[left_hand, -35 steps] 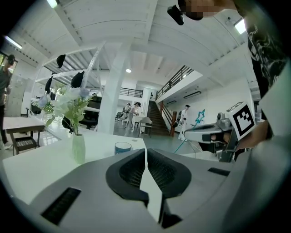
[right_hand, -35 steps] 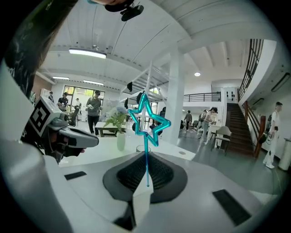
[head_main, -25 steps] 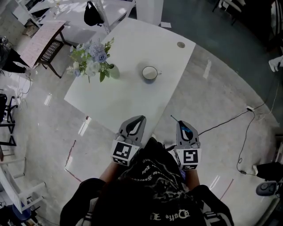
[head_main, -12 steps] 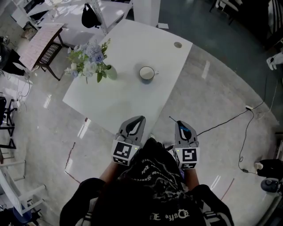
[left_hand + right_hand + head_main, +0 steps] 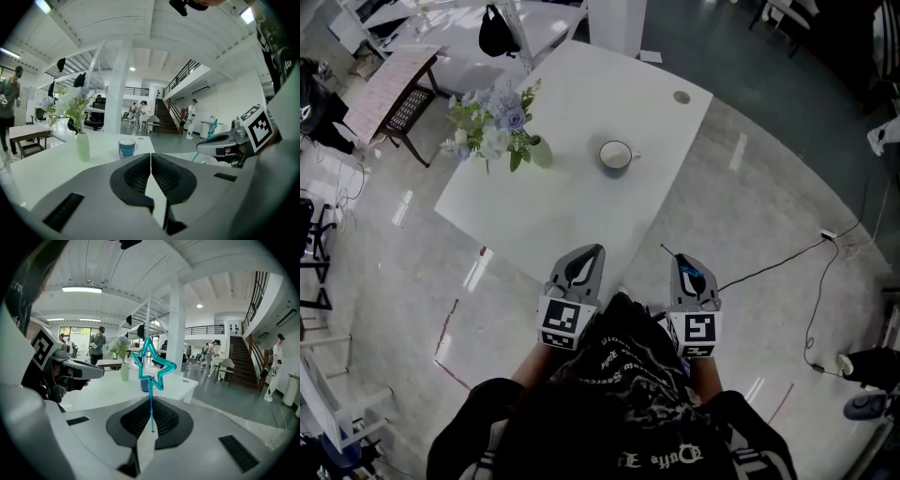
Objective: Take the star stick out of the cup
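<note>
While one cup (image 5: pixel 617 155) stands, one star stick (image 5: pixel 151 366) gripped

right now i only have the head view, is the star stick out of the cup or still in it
observer: Out. The right hand-held gripper is shut on the star stick, star end up.
operator: and the left one
observer: The left hand-held gripper is shut, with nothing between its jaws.
operator: anything left in the cup
observer: Seen from the side, the cup is blue, stands upright on the table, and nothing sticks out of it.
</note>
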The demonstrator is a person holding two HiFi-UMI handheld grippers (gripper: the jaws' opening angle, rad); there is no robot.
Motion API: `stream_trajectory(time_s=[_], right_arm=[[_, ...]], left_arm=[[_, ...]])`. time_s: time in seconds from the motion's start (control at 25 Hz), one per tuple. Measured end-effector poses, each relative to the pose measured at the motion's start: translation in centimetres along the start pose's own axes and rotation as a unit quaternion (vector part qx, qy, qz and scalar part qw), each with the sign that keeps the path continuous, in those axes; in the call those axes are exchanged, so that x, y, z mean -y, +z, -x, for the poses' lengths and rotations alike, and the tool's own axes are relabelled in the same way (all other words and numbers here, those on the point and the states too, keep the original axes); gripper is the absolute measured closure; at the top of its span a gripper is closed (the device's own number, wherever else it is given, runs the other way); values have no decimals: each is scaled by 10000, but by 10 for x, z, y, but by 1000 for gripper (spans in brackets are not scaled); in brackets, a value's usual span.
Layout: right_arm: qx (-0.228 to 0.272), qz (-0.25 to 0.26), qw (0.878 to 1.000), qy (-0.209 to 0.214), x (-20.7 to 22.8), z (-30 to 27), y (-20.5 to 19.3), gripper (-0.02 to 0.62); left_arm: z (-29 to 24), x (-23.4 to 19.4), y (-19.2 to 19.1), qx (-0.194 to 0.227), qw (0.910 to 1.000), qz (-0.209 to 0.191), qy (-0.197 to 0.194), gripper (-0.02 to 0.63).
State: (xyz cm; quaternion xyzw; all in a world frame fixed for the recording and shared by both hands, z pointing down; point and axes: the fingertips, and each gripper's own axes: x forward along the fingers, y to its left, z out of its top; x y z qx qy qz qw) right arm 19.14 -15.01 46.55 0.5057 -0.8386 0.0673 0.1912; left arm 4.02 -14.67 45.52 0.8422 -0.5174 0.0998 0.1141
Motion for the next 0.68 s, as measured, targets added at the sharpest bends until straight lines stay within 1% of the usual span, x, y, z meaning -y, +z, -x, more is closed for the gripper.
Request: stream_trajectory(time_s=[0.16, 0.68], right_arm=[[-17, 57, 10000, 7, 1, -1, 0, 575], [2, 126, 9999, 43, 6, -6, 1, 575]], left_arm=[[0, -3, -3, -95, 9999, 12, 41, 584], [-7, -1, -4, -144, 9999, -68, 11, 586]])
